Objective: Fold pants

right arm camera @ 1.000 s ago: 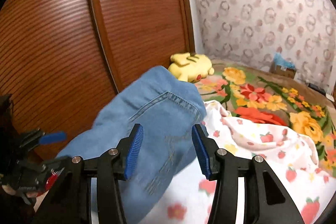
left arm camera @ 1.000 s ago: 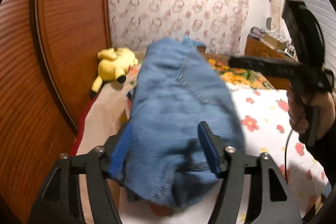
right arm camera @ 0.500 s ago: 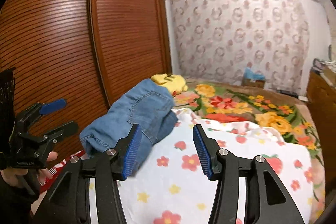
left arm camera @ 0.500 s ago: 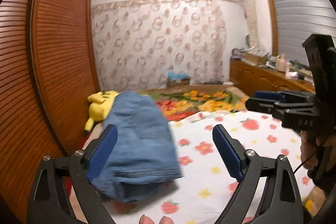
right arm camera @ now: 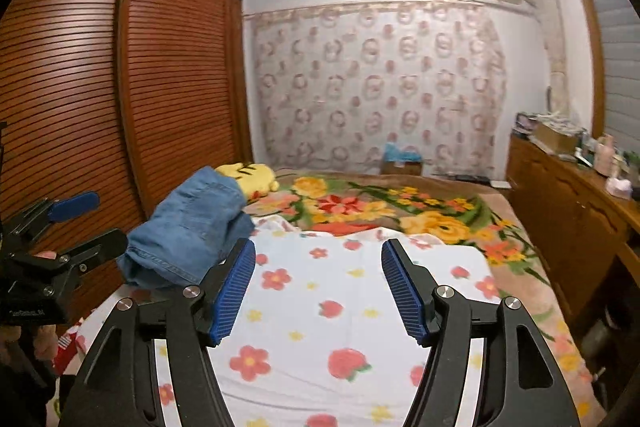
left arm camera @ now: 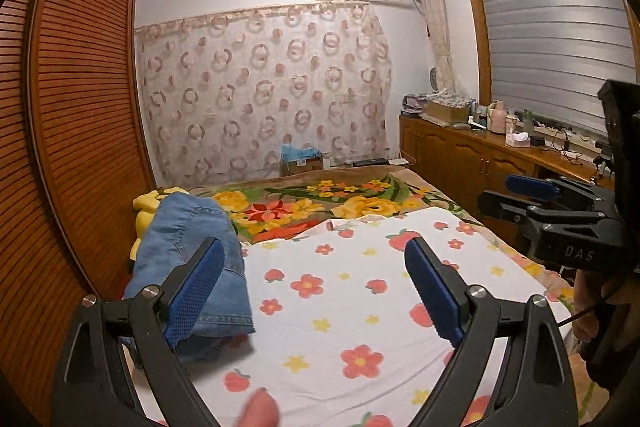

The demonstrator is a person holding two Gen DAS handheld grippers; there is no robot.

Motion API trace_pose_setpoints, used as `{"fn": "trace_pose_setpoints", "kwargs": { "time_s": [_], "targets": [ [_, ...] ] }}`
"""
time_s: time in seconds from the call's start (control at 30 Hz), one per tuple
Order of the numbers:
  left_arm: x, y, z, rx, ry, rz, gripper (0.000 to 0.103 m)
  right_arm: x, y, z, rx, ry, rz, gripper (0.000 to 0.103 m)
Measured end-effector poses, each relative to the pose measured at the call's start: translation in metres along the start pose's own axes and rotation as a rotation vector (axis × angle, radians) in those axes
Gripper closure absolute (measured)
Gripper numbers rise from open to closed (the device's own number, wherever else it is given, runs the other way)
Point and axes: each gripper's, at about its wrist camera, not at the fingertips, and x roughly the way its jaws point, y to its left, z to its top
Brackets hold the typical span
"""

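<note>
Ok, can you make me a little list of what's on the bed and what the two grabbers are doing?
jeans: folded bundle, lying at the bed's left edge by the wardrobe
toy: yellow plush, just behind the jeans
sheet: white with flowers and strawberries, bare in the middle
blanket: big flowers, farther back
left gripper: open, nothing between its pads
right gripper: open, holding nothing; jaws have just been opening
</note>
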Motion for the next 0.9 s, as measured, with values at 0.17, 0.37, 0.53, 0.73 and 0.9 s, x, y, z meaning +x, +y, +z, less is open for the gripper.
{"fn": "trace_pose_setpoints", "kwargs": {
  "time_s": [0.17, 0.37, 0.53, 0.73, 0.9],
  "targets": [
    [-0.004, -0.016, -0.002, -0.016, 0.008, -0.022, 0.011, -0.012, 0.013, -0.005, 0.000, 0.000, -0.030, 0.035],
    [0.000, -0.022, -0.007, -0.032, 0.036, -0.048, 0.011, -0.003, 0.027, -0.005, 0.020, 0.001, -0.063, 0.035],
    [0.003, -0.023, -0.011, -0.033, 0.050, -0.036, 0.011, 0.000, 0.028, -0.005, 0.028, 0.005, -0.076, 0.035],
    [0.004, -0.019, -0.011, -0.053, 0.055, -0.022, 0.011, 0.005, 0.030, -0.004, 0.027, 0.012, -0.079, 0.035],
    [0.004, -0.015, -0.012, -0.063, 0.059, -0.015, 0.011, 0.005, 0.027, -0.003, 0.031, 0.015, -0.078, 0.035]
  ]
}}
